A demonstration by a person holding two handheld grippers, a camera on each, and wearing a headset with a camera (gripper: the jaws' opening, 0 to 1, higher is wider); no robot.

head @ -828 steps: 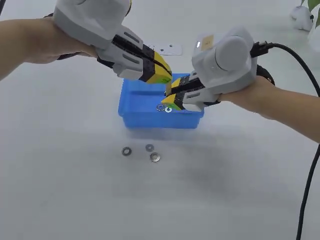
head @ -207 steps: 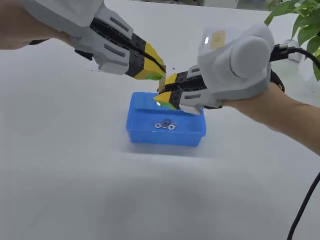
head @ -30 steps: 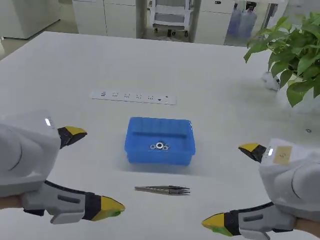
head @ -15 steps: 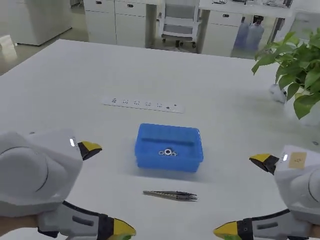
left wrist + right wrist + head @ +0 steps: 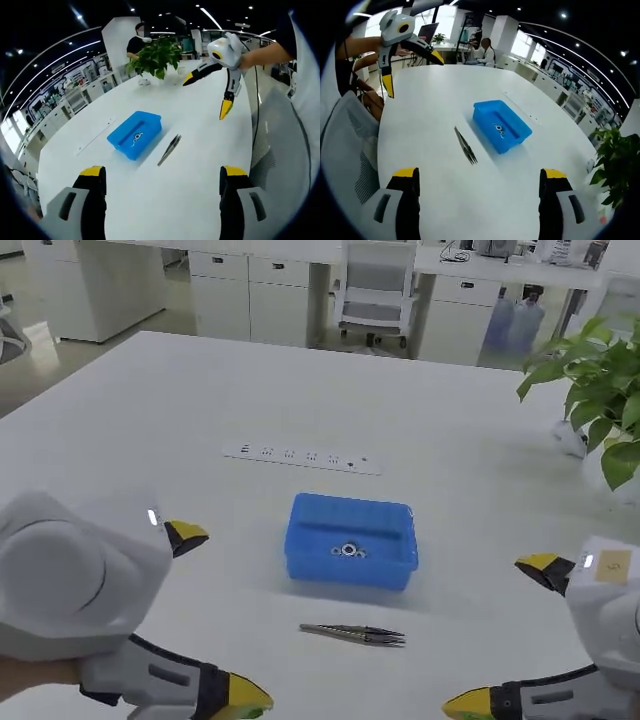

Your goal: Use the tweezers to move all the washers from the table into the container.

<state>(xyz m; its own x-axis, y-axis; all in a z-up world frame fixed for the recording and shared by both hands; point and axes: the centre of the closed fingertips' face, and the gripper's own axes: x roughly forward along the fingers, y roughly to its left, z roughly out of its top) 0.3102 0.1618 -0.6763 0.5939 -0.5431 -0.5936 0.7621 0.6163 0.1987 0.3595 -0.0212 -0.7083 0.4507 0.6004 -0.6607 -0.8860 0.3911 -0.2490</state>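
An open office lies behind your long white table (image 5: 140, 410) — cabinets and a grey swivel chair (image 5: 377, 290) stand past its far edge, and a leafy green potted plant (image 5: 600, 380) sits at the right. Near the middle of the table stands the blue rectangular plastic container (image 5: 350, 573). The small silver metal washers (image 5: 348, 551) lie clustered on its floor, too small to count. Just in front of the container, and apart from it, the slim metal tweezers (image 5: 353, 633) lie flat on the table with their parted ends toward your right side. Beyond the container a white power strip (image 5: 302, 456) lies flat. Your left gripper (image 5: 220, 620) hovers low at the left, its yellow-tipped jaws spread wide and empty. Your right gripper (image 5: 497, 635) hovers at the right, its jaws likewise wide apart — they grip nothing. The two grippers sit well back from the tweezers, one on either side.
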